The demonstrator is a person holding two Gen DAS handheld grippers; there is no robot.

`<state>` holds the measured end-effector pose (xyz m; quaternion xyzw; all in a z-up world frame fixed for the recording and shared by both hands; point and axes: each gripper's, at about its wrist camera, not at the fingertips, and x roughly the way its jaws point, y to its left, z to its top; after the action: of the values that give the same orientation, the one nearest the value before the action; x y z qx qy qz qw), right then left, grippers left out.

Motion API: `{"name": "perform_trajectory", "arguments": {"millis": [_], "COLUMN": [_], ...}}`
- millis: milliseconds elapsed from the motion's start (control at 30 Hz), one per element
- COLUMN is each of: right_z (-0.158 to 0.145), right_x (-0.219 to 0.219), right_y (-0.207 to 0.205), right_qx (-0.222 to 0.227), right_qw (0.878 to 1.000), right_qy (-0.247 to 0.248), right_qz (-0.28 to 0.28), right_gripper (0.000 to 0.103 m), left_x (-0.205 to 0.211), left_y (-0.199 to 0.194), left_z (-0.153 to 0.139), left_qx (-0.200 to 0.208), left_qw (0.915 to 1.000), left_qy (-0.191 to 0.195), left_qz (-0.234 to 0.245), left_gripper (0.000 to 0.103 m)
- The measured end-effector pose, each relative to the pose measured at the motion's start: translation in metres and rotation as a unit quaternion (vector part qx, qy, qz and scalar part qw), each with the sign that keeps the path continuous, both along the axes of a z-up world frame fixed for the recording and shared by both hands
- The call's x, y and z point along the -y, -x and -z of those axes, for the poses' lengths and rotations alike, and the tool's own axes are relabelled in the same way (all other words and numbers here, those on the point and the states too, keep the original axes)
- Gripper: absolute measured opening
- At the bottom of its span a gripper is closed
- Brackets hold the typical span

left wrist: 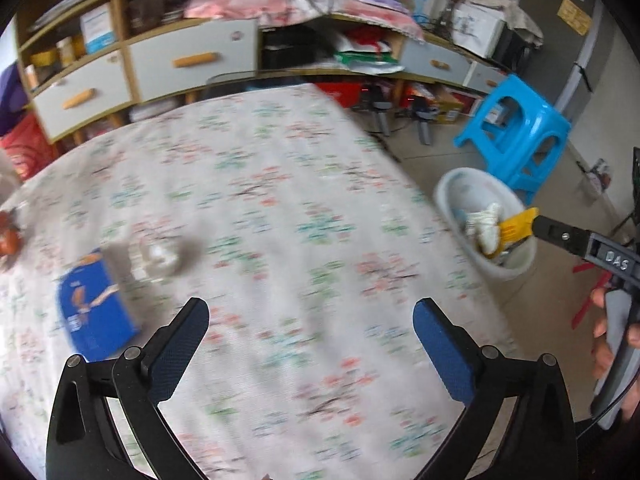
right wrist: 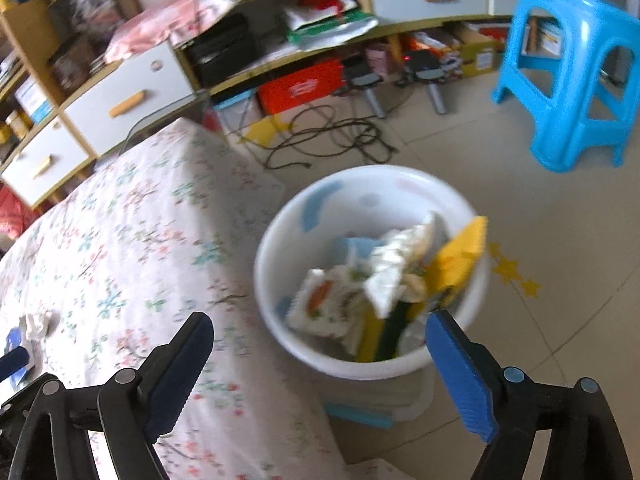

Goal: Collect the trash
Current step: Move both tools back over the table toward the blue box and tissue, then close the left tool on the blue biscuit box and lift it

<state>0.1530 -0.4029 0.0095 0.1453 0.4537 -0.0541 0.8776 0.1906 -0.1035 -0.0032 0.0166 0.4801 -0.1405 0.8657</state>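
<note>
The left gripper point(left wrist: 311, 312) hangs over the floral tablecloth point(left wrist: 280, 184), its 2 blue-padded fingers point(left wrist: 180, 350) spread wide with nothing between them. Ahead of it and to its left lies a blue carton point(left wrist: 96, 308) flat on the cloth, and just beyond that carton's far corner sits a crumpled clear wrapper point(left wrist: 160, 258), blurred by motion. At the far left edge of this view something orange-brown point(left wrist: 8, 236) rests on the cloth, too smeared to identify. To the right of the left gripper, past the table edge, stands the white bin point(left wrist: 486, 224) on the floor, with a blue plastic stool point(left wrist: 516, 136) behind it.

The right gripper point(right wrist: 320, 320) is held above the table's corner and the white bin point(right wrist: 372, 272), its 2 fingers point(right wrist: 460, 376) also spread apart and gripping nothing. To its left on the cloth lies a small crumpled white tissue point(right wrist: 38, 326), next to a blue scrap point(right wrist: 16, 350) at the frame edge. Straight ahead between its fingers, inside the bin, lie a printed snack wrapper point(right wrist: 328, 304), crumpled white paper point(right wrist: 394, 268) and a yellow piece point(right wrist: 460, 256) leaning against the bin's right wall. Further right stands the blue plastic stool point(right wrist: 576, 68).
</note>
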Motion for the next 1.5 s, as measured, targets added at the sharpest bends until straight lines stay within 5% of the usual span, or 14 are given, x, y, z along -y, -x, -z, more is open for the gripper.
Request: {"name": "perform_trajectory", "arguments": {"millis": [300, 633, 833, 1267, 1500], "right_z": [0.008, 0.022, 0.034, 0.066, 0.083], "right_x": [-0.062, -0.122, -0.153, -0.200, -0.207], "right_y": [-0.020, -0.038, -0.049, -0.065, -0.068], "right_qx": [-0.013, -0.021, -0.027, -0.055, -0.074], "right_qw": [0.998, 0.991, 0.988, 0.980, 0.977], "right_qy": [0.007, 0.064, 0.051, 0.084, 0.097], "right_qz": [-0.063, -0.115, -0.141, -0.174, -0.175], "right_gripper": [0.103, 0.103, 0.103, 0.103, 0.103], "left_x": [-0.089, -0.141, -0.159, -0.152, -0.155], "left_y": [-0.007, -0.028, -0.041, -0.040, -0.040], "left_z": [0.022, 0.049, 0.060, 0.058, 0.055], "left_qx": [-0.023, -0.045, -0.053, -0.036, -0.025], "left_qw": [0.9910, 0.9766, 0.9679, 0.9687, 0.9718], "left_qy": [-0.055, -0.043, -0.022, -0.006, -0.010], "left_qz": [-0.120, -0.206, -0.245, -0.246, -0.234], "left_gripper": [0.103, 0.103, 0.103, 0.102, 0.077]}}
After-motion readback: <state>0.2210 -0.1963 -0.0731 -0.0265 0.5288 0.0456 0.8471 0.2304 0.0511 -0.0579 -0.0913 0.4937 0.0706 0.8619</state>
